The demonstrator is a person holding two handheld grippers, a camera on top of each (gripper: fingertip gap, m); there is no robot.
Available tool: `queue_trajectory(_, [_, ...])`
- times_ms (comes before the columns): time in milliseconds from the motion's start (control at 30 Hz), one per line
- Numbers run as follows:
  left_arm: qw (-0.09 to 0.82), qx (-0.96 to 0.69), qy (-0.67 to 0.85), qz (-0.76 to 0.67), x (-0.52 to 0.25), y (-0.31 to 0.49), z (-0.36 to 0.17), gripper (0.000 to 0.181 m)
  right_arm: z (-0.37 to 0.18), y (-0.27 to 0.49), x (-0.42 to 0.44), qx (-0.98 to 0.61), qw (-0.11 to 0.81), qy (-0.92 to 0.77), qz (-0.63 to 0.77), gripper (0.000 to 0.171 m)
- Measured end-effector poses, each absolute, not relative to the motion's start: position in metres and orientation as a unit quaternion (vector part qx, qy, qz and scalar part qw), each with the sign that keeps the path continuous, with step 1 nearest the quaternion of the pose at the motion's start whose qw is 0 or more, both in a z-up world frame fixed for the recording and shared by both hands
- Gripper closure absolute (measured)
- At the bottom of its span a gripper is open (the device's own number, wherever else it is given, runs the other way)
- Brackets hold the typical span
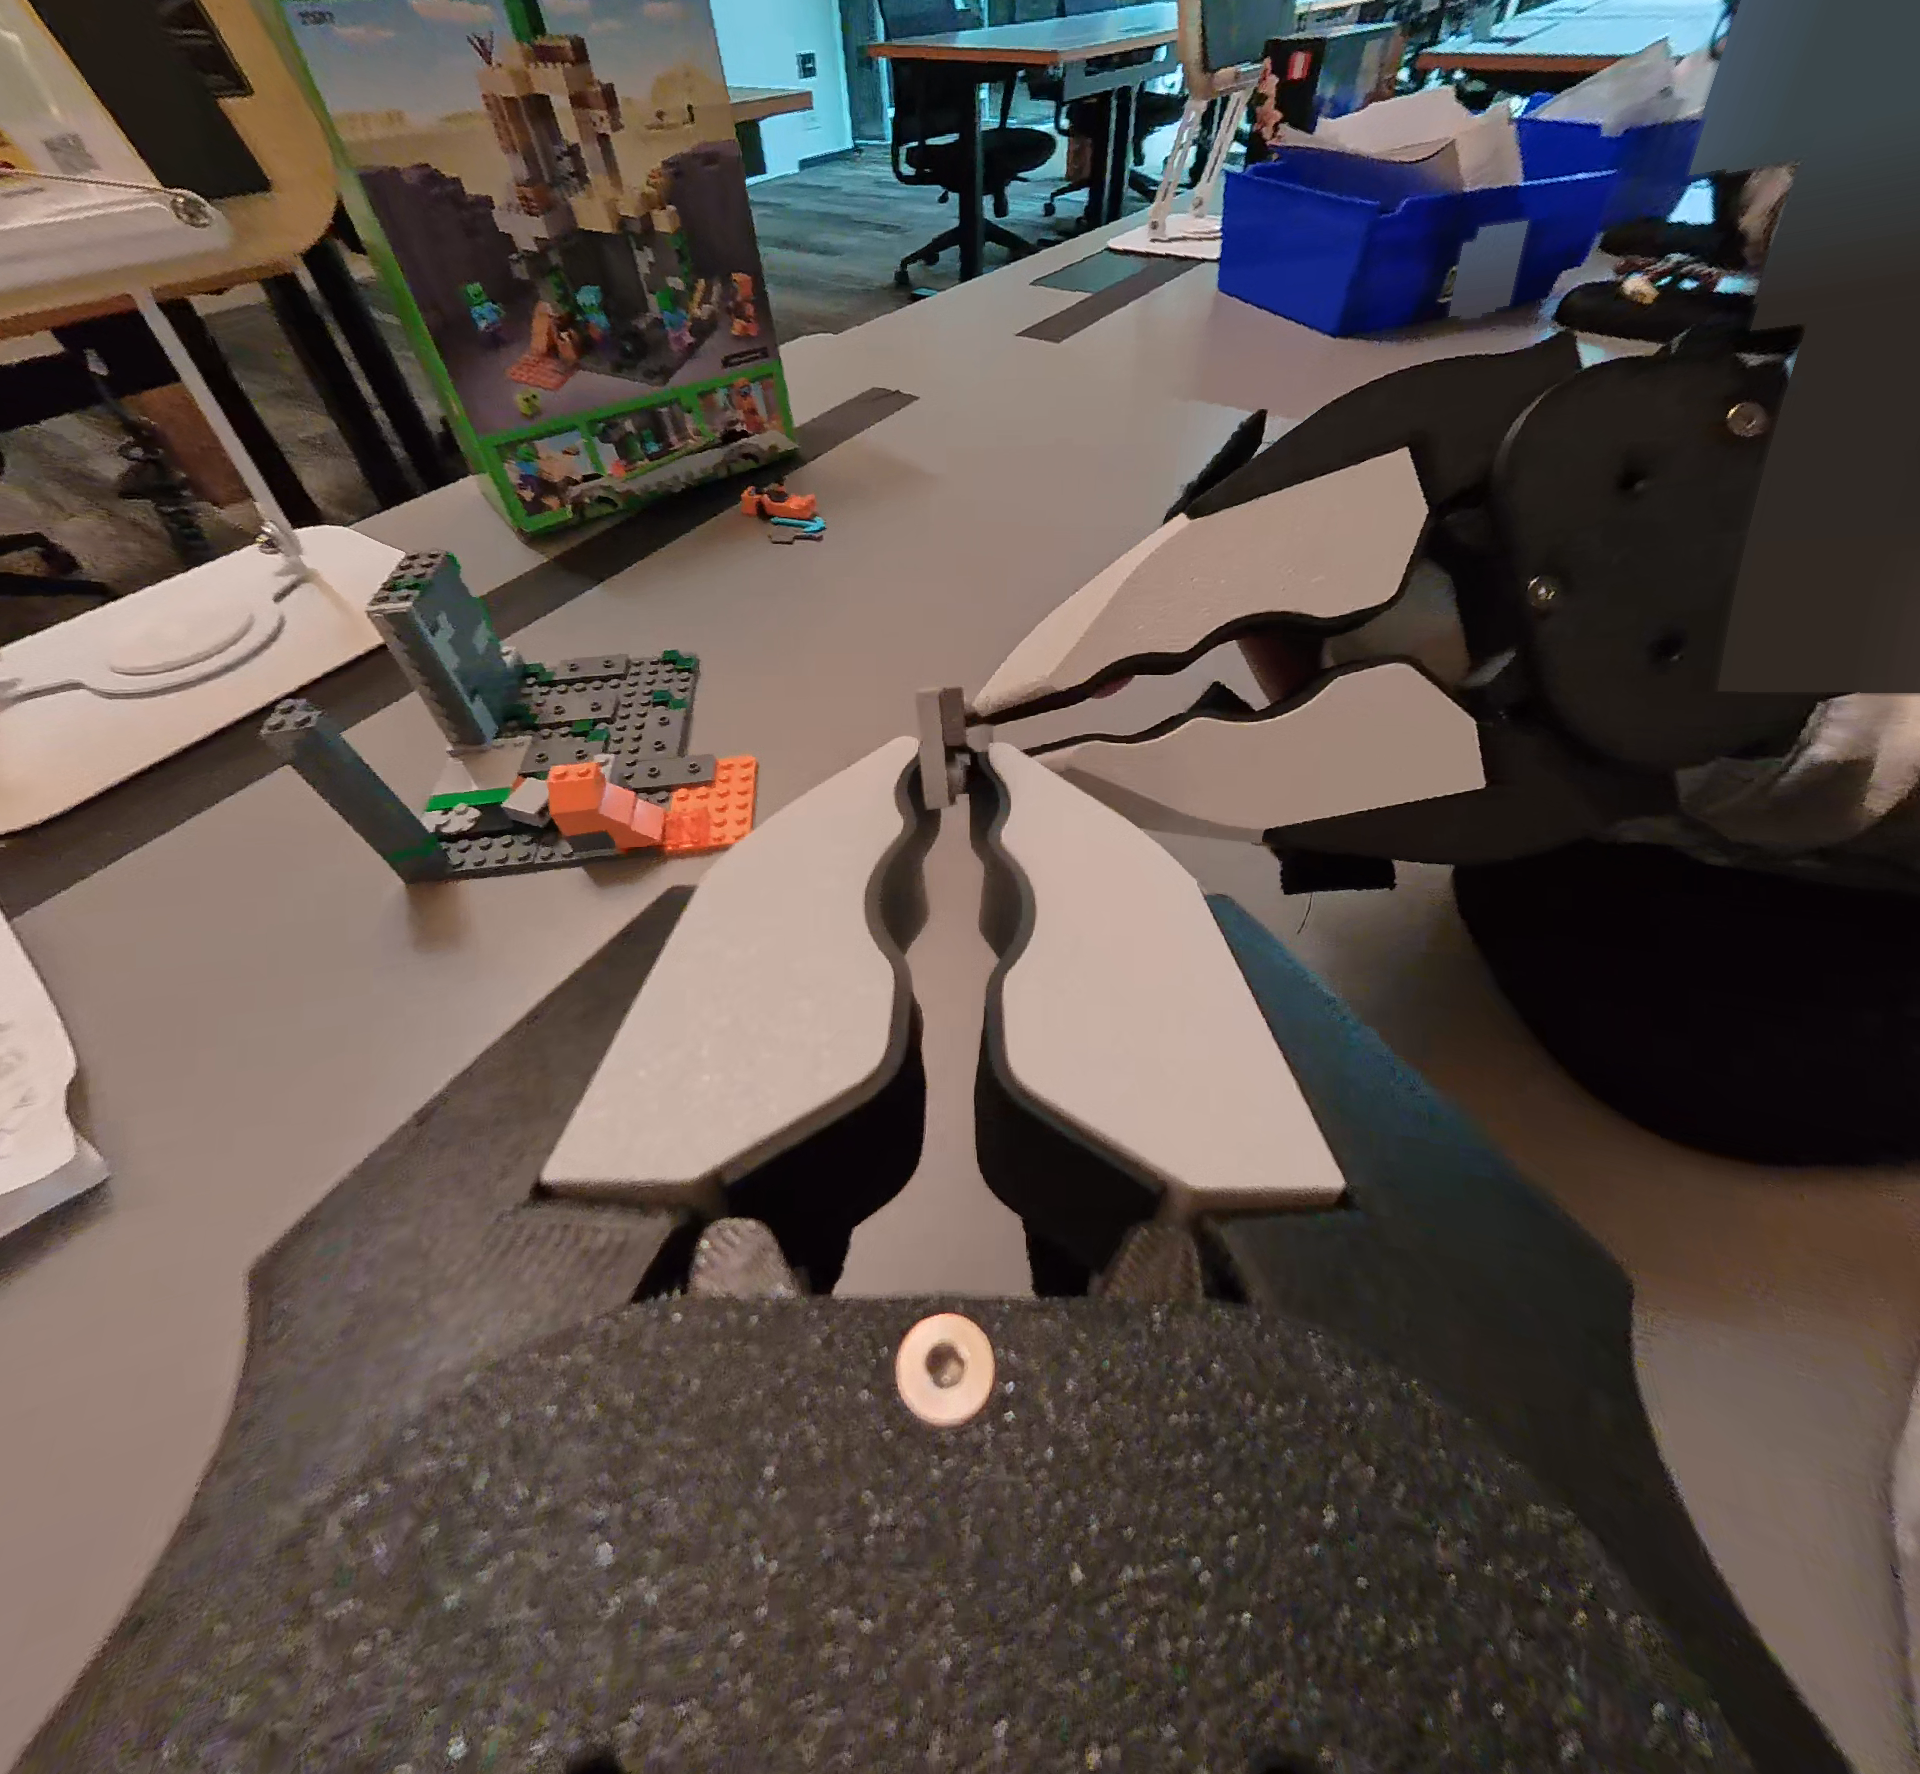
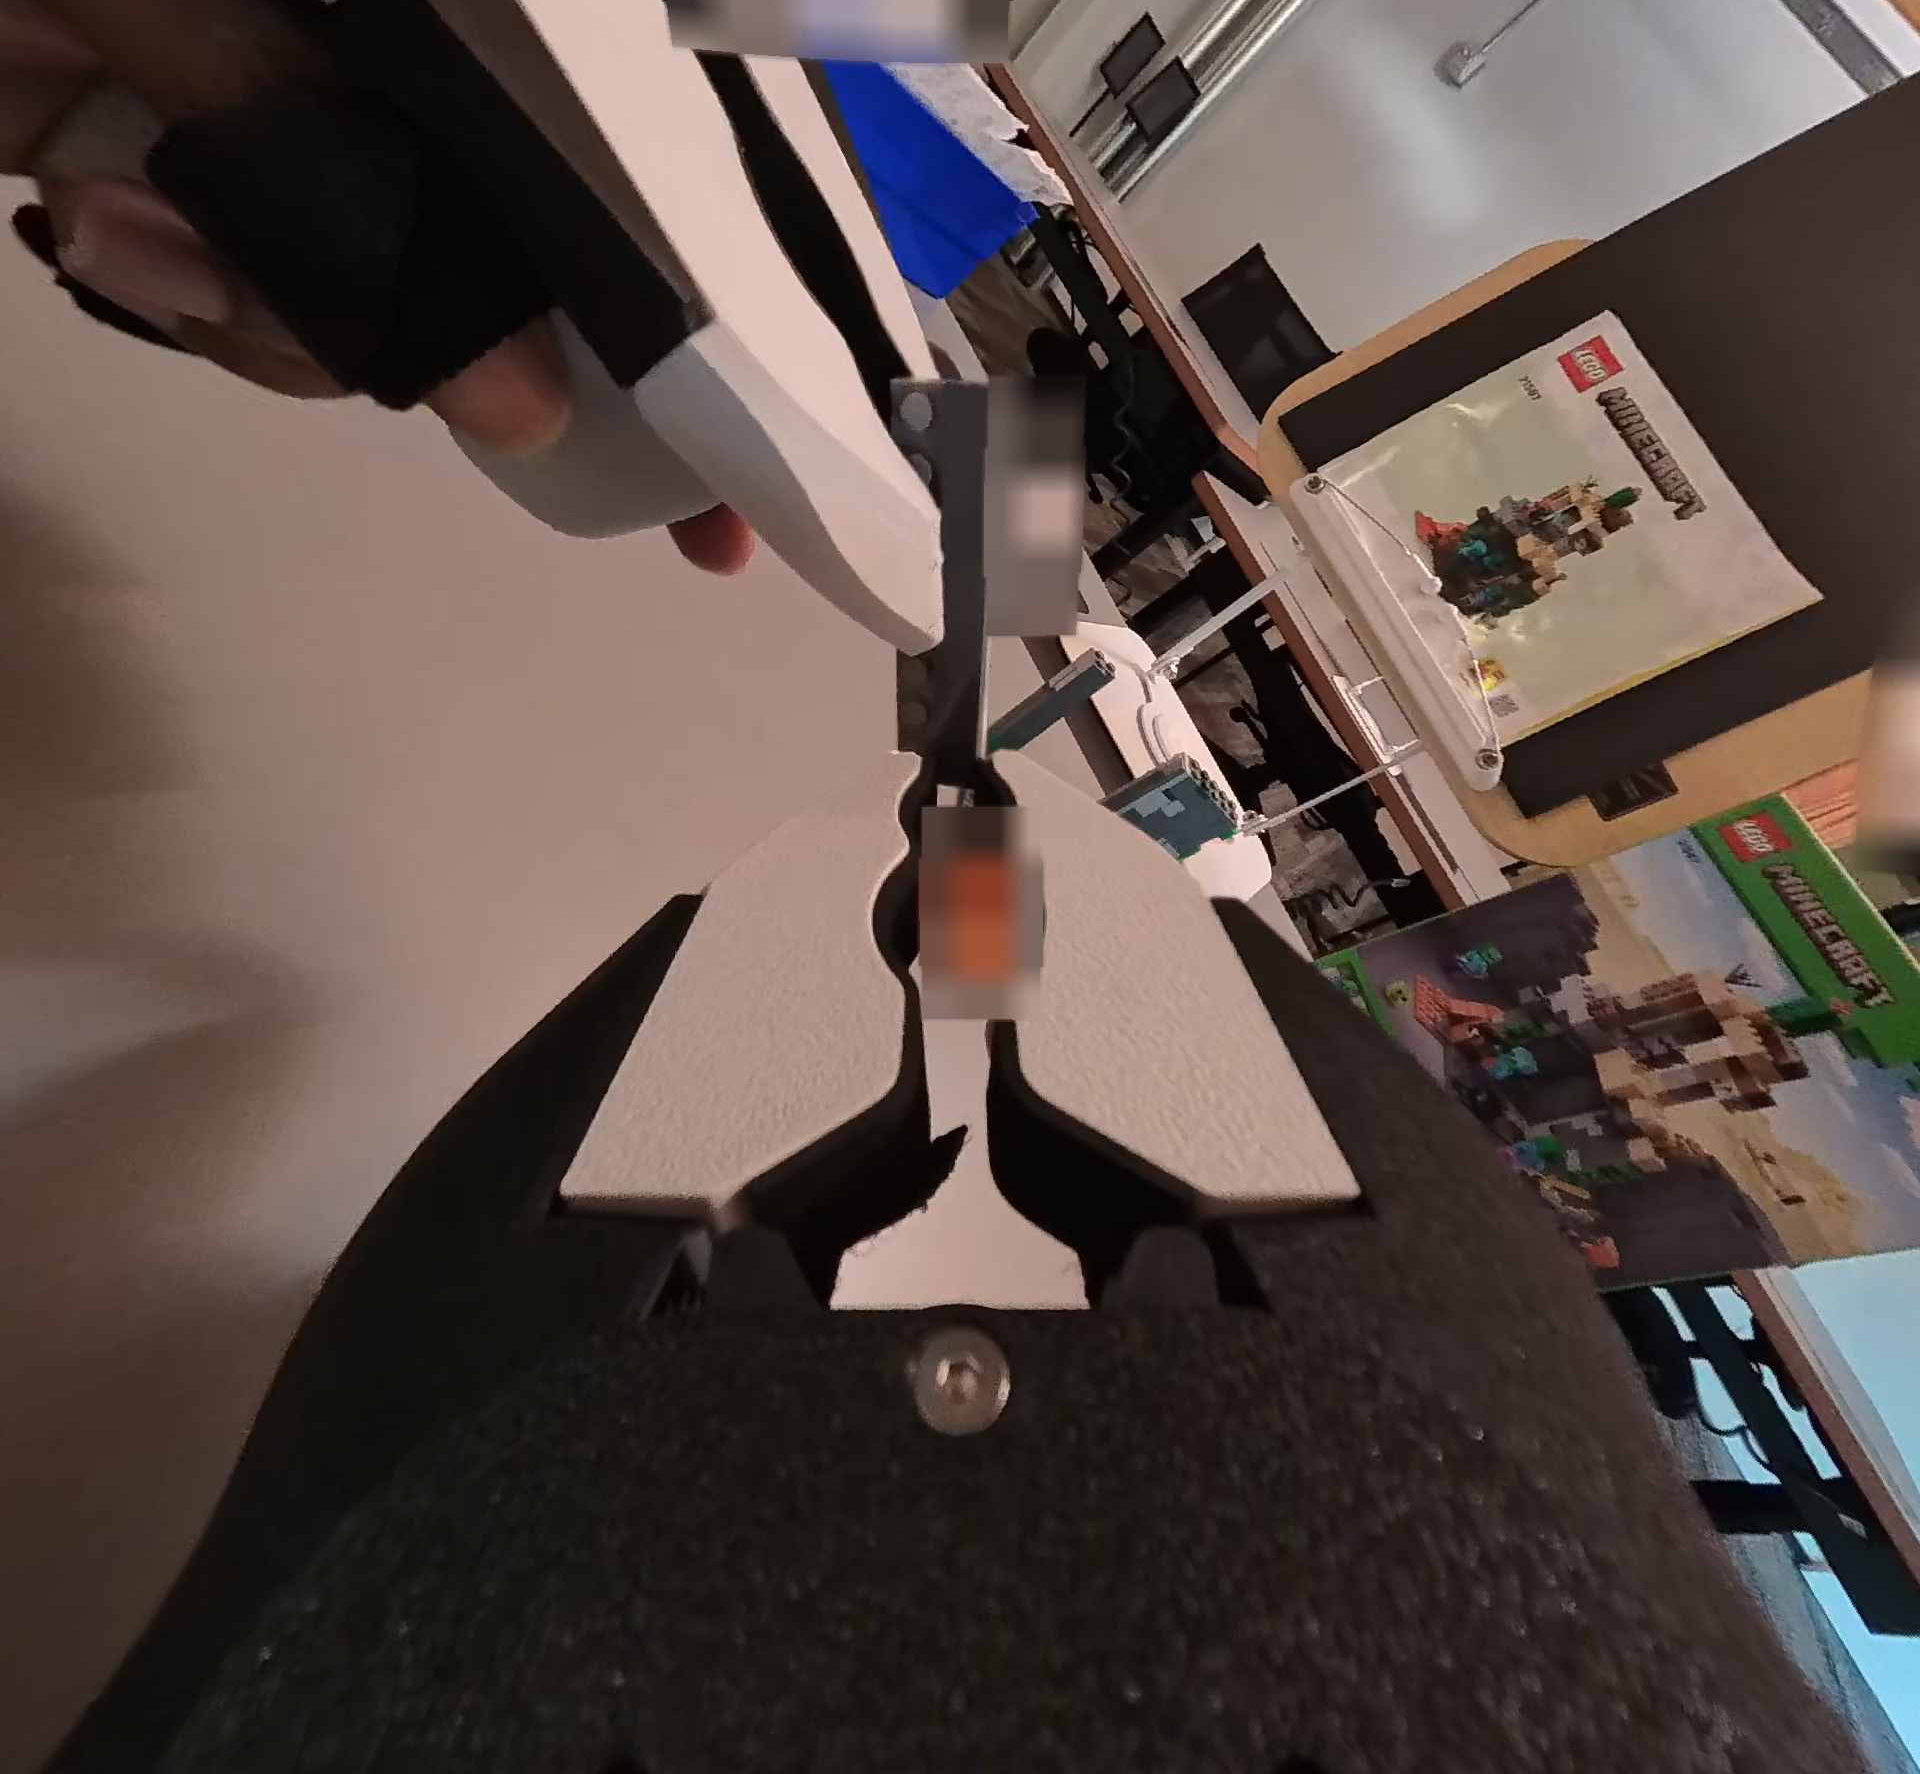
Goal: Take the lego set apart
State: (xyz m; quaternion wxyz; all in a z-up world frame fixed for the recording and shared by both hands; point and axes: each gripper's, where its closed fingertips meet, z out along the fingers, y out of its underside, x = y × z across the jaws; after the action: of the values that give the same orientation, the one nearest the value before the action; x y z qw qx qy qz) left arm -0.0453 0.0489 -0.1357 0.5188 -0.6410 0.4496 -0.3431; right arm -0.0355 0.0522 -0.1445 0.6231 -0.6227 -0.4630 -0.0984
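Note:
Both grippers hold one small grey lego piece [image 1: 940,737] in the air above the grey table [image 1: 1039,498]. My left gripper [image 1: 951,774] is shut on its lower end. My right gripper [image 1: 987,732] comes in from the right and is shut on its side. In the right wrist view the piece [image 2: 961,477] shows as a dark studded plate standing out of my right gripper [image 2: 956,774], with the left gripper [image 2: 920,612] pressed on it from the upper left. The rest of the lego set [image 1: 582,768], with grey plates, orange bricks and a grey tower [image 1: 442,654], sits on the table to the left.
The lego box [image 1: 540,197] stands behind the set, with a few loose orange pieces [image 1: 784,514] beside it. A white stand base [image 1: 156,654] lies at the left and holds the instruction booklet [image 2: 1558,540]. Blue bins [image 1: 1403,238] stand at the far right. A hand [image 2: 156,218] holds the left gripper. Left and right tips are no more than a few centimetres apart. The grey tower [image 1: 442,654] is about equally far from each gripper, around 25 cm. The right camera catches it too, in the right wrist view [image 2: 1147,802].

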Motion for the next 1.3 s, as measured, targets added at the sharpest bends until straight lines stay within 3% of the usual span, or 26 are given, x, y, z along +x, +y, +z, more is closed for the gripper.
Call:
queue_trajectory(733, [0.477, -0.625, 0.491, -0.376, -0.049, 0.046, -0.150, 0.176, -0.155, 0.048, -0.033, -0.617, 0.607, -0.497, -0.055, 0.164])
queue_trajectory(867, [0.499, -0.650, 0.482, -0.310, -0.058, 0.064, -0.156, 0.176, -0.146, 0.043, -0.038, -0.575, 0.627, -0.514, -0.110, 0.164])
queue_trajectory(1000, [0.499, -0.637, 0.479, -0.339, -0.055, 0.056, -0.148, 0.176, -0.145, 0.040, -0.042, -0.560, 0.633, -0.519, -0.131, 0.165])
queue_trajectory(1133, [0.498, -0.655, 0.470, -0.320, -0.061, 0.067, -0.155, 0.176, -0.139, 0.038, -0.036, -0.564, 0.646, -0.505, -0.095, 0.164])
queue_trajectory(1300, [0.469, -0.683, 0.396, -0.396, -0.074, 0.086, -0.155, 0.176, -0.150, 0.059, -0.009, -0.656, 0.607, -0.448, -0.028, 0.164])
